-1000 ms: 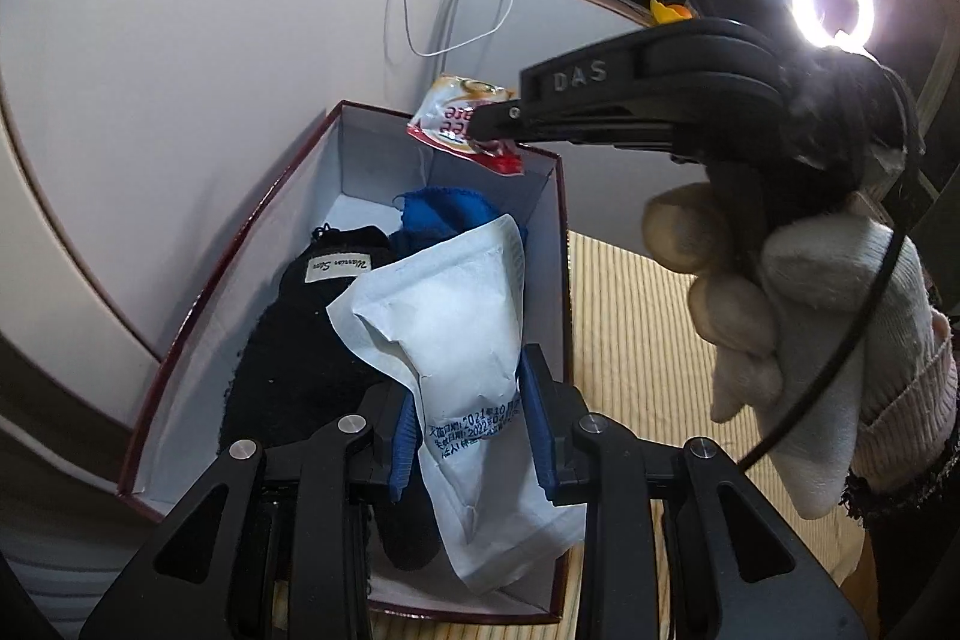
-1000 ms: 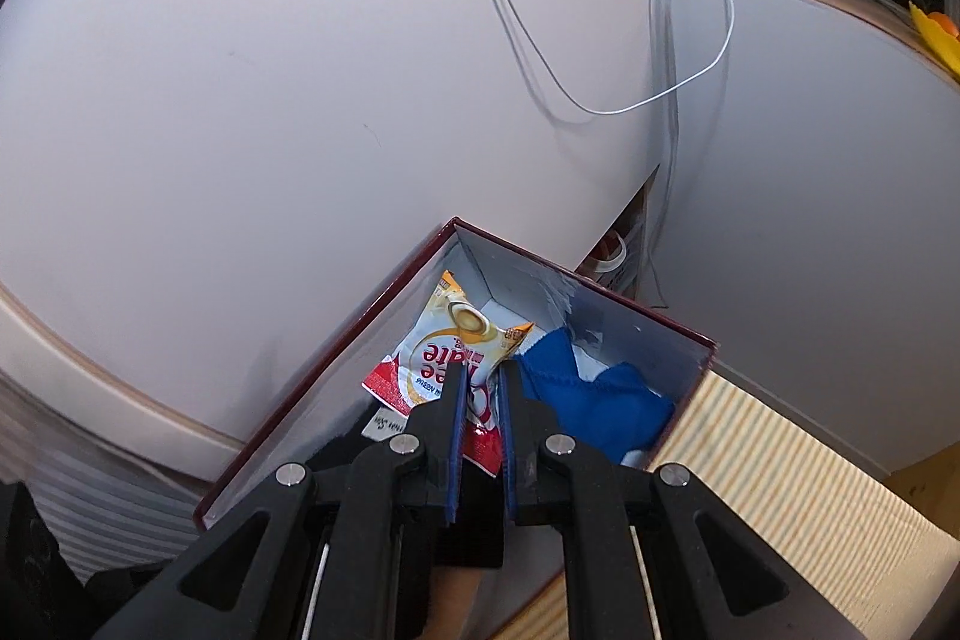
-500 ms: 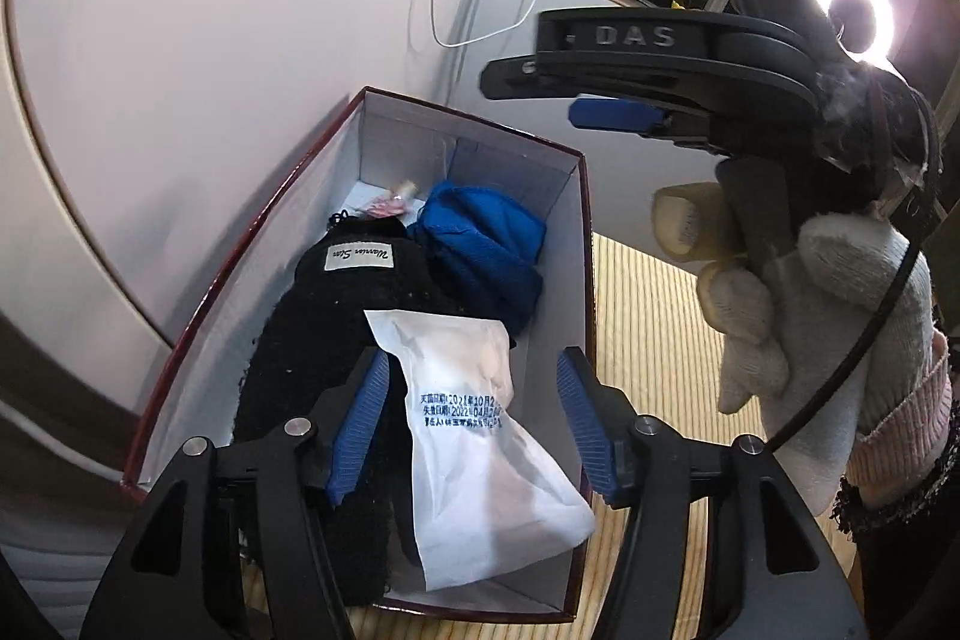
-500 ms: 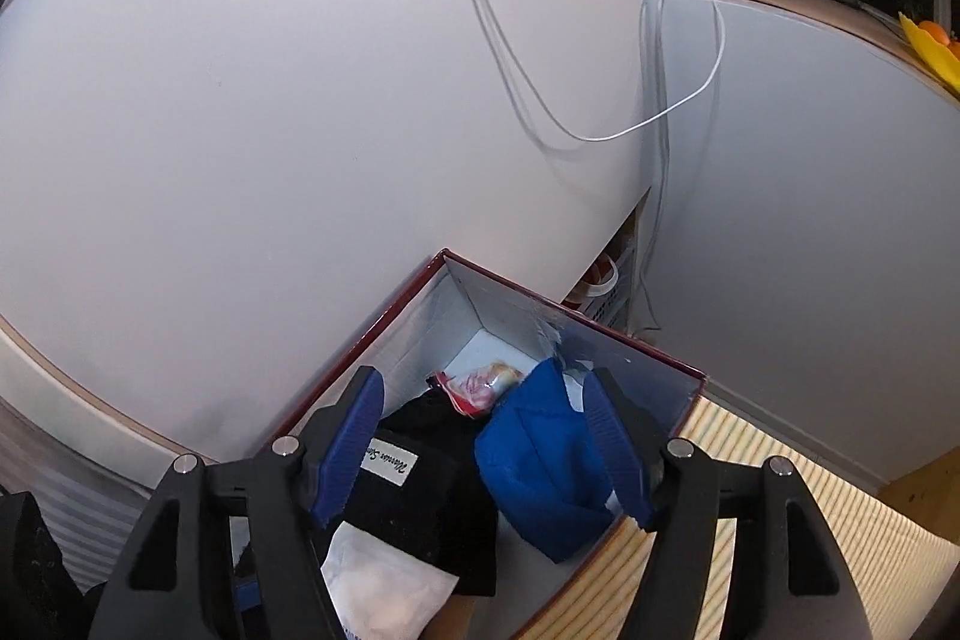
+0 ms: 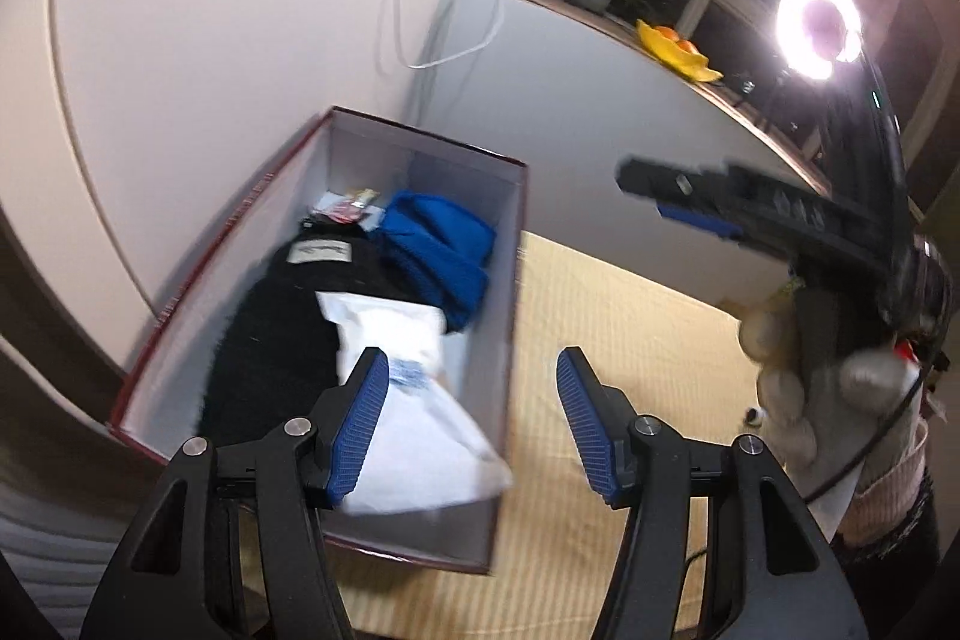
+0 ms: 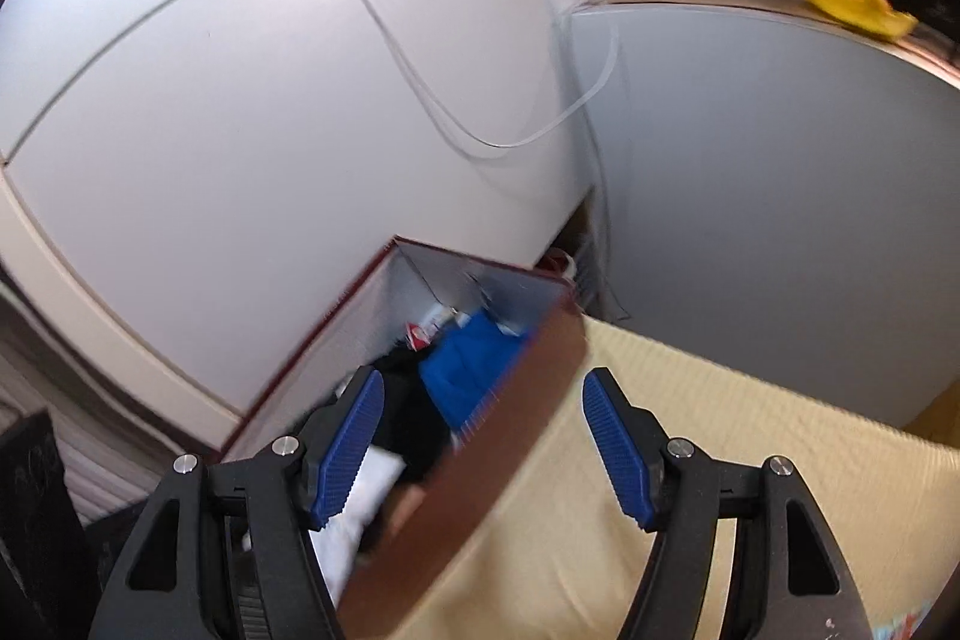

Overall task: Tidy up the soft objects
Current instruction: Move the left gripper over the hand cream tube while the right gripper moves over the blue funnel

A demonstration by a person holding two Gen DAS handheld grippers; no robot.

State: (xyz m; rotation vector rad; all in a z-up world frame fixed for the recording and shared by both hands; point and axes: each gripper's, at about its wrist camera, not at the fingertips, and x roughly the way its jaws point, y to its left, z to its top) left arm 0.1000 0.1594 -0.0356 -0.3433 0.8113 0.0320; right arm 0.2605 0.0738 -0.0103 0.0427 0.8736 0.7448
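A dark red box (image 5: pixel 510 340) with white walls stands on the yellow mat against the wall. In it lie a black knit item (image 5: pixel 282 340), a blue cloth (image 5: pixel 444 250), a white pouch (image 5: pixel 408 388) and a red-and-white snack packet (image 5: pixel 348 211) at the far end. My left gripper (image 5: pixel 471 424) is open and empty above the box's near right wall. My right gripper (image 6: pixel 480 448) is open and empty over the box's right wall (image 6: pixel 480 466); it also shows in the left wrist view (image 5: pixel 678 196), right of the box. The blue cloth (image 6: pixel 468 364) and black item (image 6: pixel 408 412) show between its fingers.
A white wall and cabinet stand behind the box, with a hanging white cable (image 5: pixel 444 52). A ledge holds a yellow dish (image 5: pixel 678 52) and a ring light (image 5: pixel 819 25). The striped yellow mat (image 5: pixel 630 340) stretches right of the box. The gloved hand (image 5: pixel 810 400) holds the right gripper.
Both grippers opened: the left let go of the white pouch, the right dropped the snack packet into the box's far end. Both then drew back and to the right of the box.
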